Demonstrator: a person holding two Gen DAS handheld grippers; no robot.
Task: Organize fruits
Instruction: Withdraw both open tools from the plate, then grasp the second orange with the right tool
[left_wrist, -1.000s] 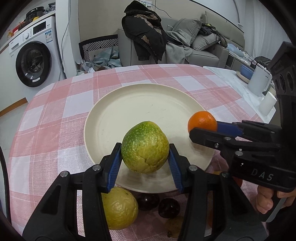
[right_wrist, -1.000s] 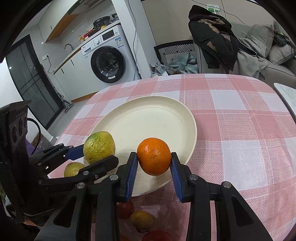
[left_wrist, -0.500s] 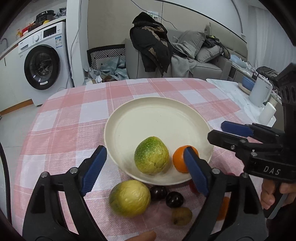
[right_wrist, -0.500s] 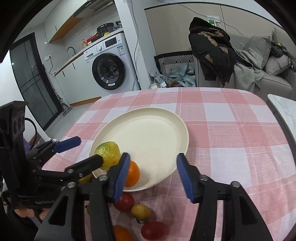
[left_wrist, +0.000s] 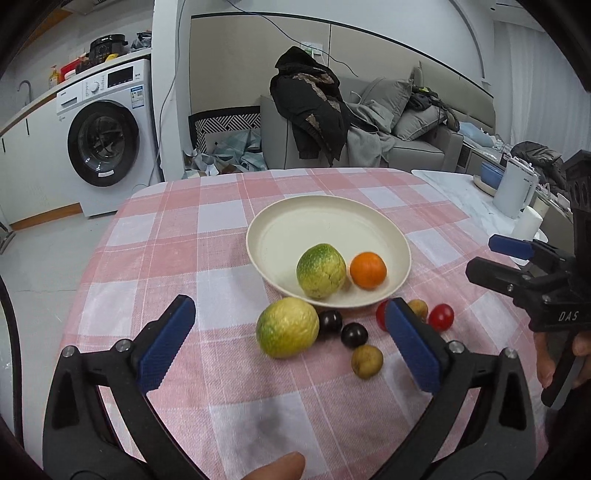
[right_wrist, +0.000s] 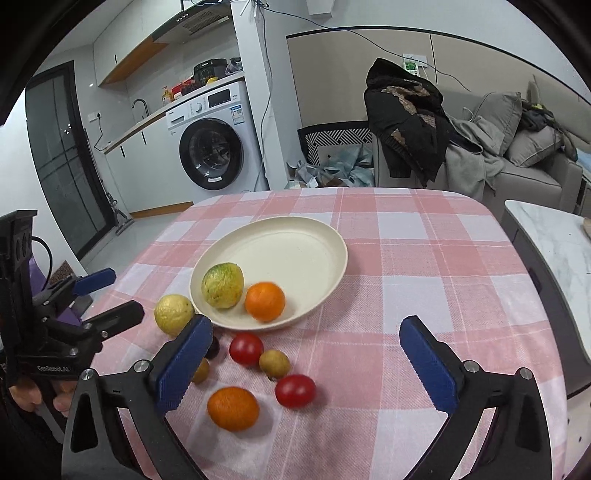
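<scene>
The left gripper (left_wrist: 290, 345) points forward and downward over the table, its blue-padded jaws spread wide after just opening, with nothing pressed between them. The right gripper (right_wrist: 314, 363) points the same way with its jaws just opened as wide and nothing gripped. A hand (left_wrist: 563, 354) wraps the right gripper's handle, and fingers (right_wrist: 33, 397) curl around the left gripper's handle.
</scene>
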